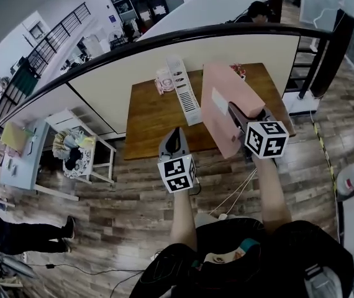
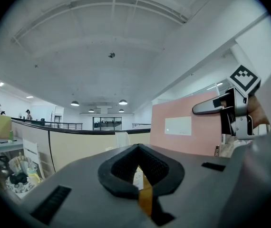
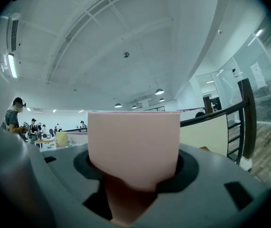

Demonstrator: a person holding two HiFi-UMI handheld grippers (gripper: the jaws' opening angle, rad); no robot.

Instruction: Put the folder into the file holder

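A pink folder [image 1: 223, 107] with a white label is held up in the air over the right half of the wooden table [image 1: 149, 120]. My right gripper [image 1: 242, 113] is shut on its near edge; in the right gripper view the folder [image 3: 133, 146] fills the space between the jaws. The folder also shows in the left gripper view [image 2: 185, 129]. A white file holder [image 1: 184, 90] lies long and narrow on the table, left of the folder. My left gripper [image 1: 176, 143] hangs at the table's near edge, shut and holding nothing [image 2: 138, 172].
A small pink-and-white object [image 1: 164, 81] sits beside the file holder's far end. A curved partition with a dark rail [image 1: 164, 39] runs behind the table. A white side table with clutter [image 1: 81, 151] stands to the left, and white cables [image 1: 233, 197] lie on the floor.
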